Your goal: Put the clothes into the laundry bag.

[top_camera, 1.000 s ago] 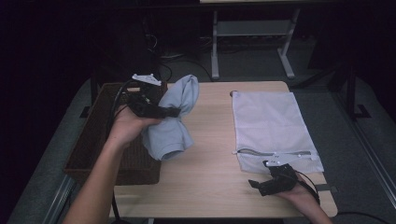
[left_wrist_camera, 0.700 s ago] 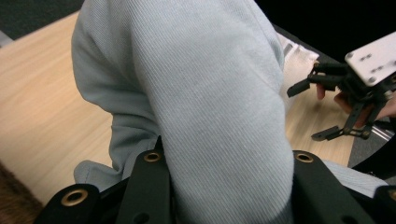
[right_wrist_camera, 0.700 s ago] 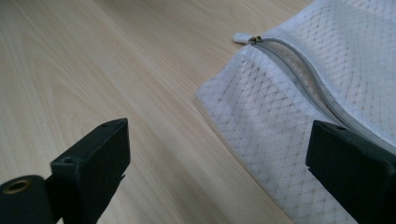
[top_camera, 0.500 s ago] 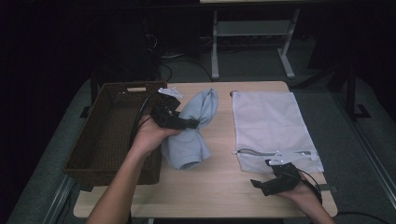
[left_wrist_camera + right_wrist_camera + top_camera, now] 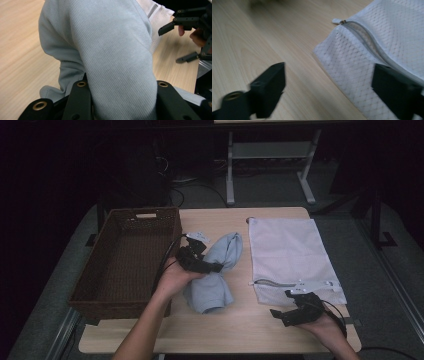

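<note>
At the near edge of the bench (image 5: 150, 340), around five o'clock, the right gripper (image 5: 295, 312) rests low in the person's hand. Its jaws stand wide with nothing between them, though they have just been closing a little; one sits over bare wood and the other over the near corner of the white mesh laundry bag (image 5: 387, 45). The bag's zipper (image 5: 362, 35) runs just past that corner, its pull at the end, and appears at least partly undone.

Toward the centre, the left gripper (image 5: 202, 265) has its jaws clamped on a thick fold of the pale blue garment (image 5: 112, 50). The garment hangs bunched from the jaws, its lower end pooled on the bench between the wicker basket (image 5: 125, 260), at nine o'clock, and the bag, at two o'clock.

The step in hand looks like carrying the garment from the basket to the bag. Next, probably, the right jaws must pinch the upper layer of mesh beside the zipper and lift it to make a mouth, so the left can feed the garment in. Catching both layers would keep the bag closed.
</note>
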Action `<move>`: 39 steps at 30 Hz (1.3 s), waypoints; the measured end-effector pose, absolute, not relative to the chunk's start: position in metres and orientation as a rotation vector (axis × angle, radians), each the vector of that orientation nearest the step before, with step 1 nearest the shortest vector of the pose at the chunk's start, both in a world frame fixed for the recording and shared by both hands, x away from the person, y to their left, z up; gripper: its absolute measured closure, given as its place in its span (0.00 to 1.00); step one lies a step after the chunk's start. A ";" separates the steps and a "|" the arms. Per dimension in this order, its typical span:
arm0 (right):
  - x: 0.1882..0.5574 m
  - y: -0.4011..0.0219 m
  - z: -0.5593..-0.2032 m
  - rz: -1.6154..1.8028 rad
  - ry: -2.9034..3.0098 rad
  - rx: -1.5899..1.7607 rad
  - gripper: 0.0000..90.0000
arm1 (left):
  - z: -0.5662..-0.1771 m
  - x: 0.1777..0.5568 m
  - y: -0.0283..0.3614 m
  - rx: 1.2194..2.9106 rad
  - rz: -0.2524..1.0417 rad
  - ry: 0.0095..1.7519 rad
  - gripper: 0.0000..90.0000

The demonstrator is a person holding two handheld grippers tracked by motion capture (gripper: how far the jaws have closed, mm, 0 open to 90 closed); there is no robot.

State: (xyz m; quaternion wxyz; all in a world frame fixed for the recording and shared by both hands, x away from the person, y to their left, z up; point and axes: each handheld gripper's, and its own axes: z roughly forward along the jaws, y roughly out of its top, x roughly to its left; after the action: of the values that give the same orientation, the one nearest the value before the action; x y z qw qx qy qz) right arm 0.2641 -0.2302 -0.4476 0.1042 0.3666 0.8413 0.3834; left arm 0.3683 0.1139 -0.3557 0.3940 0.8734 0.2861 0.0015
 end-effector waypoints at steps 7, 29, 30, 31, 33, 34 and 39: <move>0.274 -0.244 -0.442 1.129 2.414 1.165 0.37 | -0.373 0.370 0.114 2.236 -0.027 0.708 0.72; 0.348 -0.298 -0.453 0.853 2.347 1.343 0.99 | -0.382 0.368 0.112 2.260 -0.050 0.698 0.71; 0.349 -0.298 -0.455 0.833 2.355 1.341 0.99 | -0.382 0.368 0.111 2.262 -0.050 0.699 0.71; 0.349 -0.298 -0.457 0.812 2.362 1.337 0.99 | -0.382 0.368 0.111 2.263 -0.051 0.696 0.71; 0.349 -0.297 -0.460 0.782 2.379 1.329 0.99 | -0.382 0.367 0.111 2.261 -0.053 0.695 0.71; 0.348 -0.296 -0.461 0.779 2.382 1.326 0.99 | -0.382 0.367 0.111 2.259 -0.054 0.695 0.71; 0.348 -0.294 -0.461 0.798 2.402 1.319 0.99 | -0.382 0.367 0.113 2.246 -0.056 0.701 0.71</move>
State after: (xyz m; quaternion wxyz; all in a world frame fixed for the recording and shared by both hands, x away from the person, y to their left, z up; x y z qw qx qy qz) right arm 0.3483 -0.2936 -0.4614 0.1432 0.4574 0.8329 0.2768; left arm 0.3670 0.1128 -0.3817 0.3840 0.8811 0.2750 -0.0222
